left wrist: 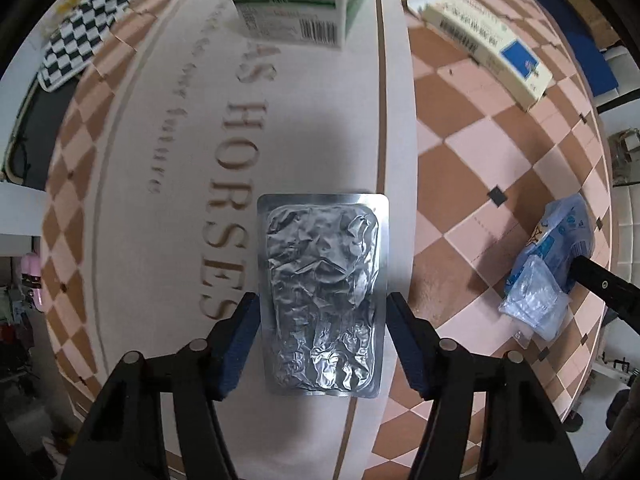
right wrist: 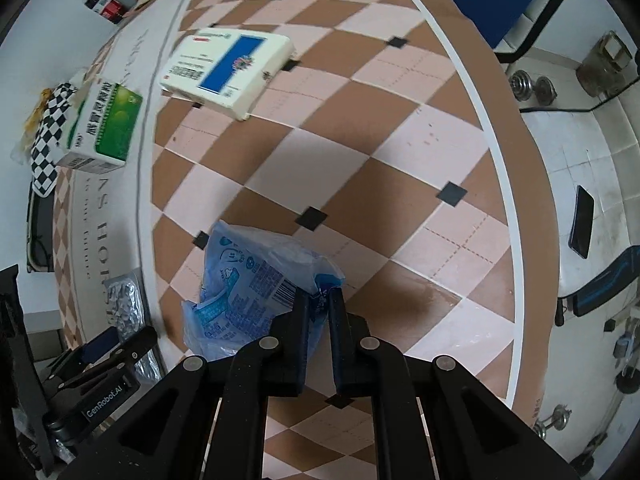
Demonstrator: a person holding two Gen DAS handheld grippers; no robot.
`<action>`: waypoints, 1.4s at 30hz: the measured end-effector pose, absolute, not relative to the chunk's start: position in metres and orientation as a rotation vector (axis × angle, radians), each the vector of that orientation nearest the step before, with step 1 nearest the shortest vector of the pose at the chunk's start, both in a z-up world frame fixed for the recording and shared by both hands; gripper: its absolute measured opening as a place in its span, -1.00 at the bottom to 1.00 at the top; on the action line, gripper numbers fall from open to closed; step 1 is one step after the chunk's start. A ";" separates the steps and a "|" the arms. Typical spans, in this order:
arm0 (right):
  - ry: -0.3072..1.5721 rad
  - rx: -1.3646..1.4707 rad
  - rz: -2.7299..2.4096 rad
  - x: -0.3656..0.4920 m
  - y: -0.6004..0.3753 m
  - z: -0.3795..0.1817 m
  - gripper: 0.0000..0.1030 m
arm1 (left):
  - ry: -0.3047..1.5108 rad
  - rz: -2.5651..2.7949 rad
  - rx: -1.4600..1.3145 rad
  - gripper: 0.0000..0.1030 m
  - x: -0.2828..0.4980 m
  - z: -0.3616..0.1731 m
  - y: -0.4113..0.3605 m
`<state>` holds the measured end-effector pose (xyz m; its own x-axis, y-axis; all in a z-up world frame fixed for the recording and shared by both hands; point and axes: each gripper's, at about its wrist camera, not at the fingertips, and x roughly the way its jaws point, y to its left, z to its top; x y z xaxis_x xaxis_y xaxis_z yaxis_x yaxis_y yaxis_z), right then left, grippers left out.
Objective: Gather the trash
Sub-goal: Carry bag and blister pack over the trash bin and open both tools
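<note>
place: likely home | checkered tablecloth | dumbbells, floor tiles

Evenly bright, soft daylight, no hard glare. Strong fisheye bending at the edges, black corners. Motion blur on the green box and white box at the top; same smear on the white box in the right view. Crisp creases and dull sheen on the foil pack. Soft shadow on the checkered cloth beside the blue bag

Left gripper fingers spread wide — right gripper fingers pinched nearly together, angled downward.
</note>
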<state>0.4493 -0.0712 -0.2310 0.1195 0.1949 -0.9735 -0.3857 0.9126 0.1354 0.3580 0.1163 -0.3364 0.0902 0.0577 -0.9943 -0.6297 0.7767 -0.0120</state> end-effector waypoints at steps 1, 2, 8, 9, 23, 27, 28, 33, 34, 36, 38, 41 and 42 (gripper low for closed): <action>1.384 -0.166 0.437 0.447 -0.070 -0.229 -0.82 | 1.385 0.550 -0.497 0.19 0.358 -0.329 0.108; 1.379 -0.167 0.447 0.447 -0.069 -0.225 -0.82 | 1.368 0.556 -0.492 0.19 0.356 -0.321 0.106; 1.345 -0.165 0.507 0.432 -0.063 -0.205 -0.83 | 1.266 0.577 -0.448 0.19 0.337 -0.273 0.092; 1.338 -0.165 0.519 0.427 -0.062 -0.199 -0.83 | 1.247 0.576 -0.446 0.19 0.330 -0.264 0.089; 1.233 -0.138 0.588 0.282 -0.084 -0.141 -0.84 | 1.101 0.493 -0.365 0.19 0.232 -0.211 0.079; 1.205 -0.118 0.561 0.217 -0.106 -0.137 -0.84 | 1.072 0.449 -0.337 0.19 0.182 -0.207 0.064; 1.200 -0.114 0.551 0.202 -0.112 -0.138 -0.84 | 1.068 0.435 -0.331 0.19 0.168 -0.207 0.059; 1.214 -0.063 0.490 0.124 -0.143 -0.158 -0.84 | 1.084 0.364 -0.314 0.19 0.105 -0.219 0.037; 1.229 -0.048 0.482 0.110 -0.147 -0.165 -0.84 | 1.092 0.358 -0.312 0.19 0.098 -0.222 0.034; 1.254 -0.037 0.467 0.082 -0.154 -0.180 -0.84 | 1.124 0.339 -0.312 0.19 0.079 -0.237 0.024; 1.289 -0.032 0.451 0.057 -0.160 -0.199 -0.84 | 1.161 0.327 -0.310 0.19 0.064 -0.254 0.015; 1.347 -0.032 0.423 0.029 -0.171 -0.230 -0.85 | 1.223 0.311 -0.324 0.19 0.046 -0.283 0.003; 1.373 -0.036 0.407 0.020 -0.177 -0.246 -0.85 | 1.244 0.307 -0.329 0.19 0.040 -0.294 -0.001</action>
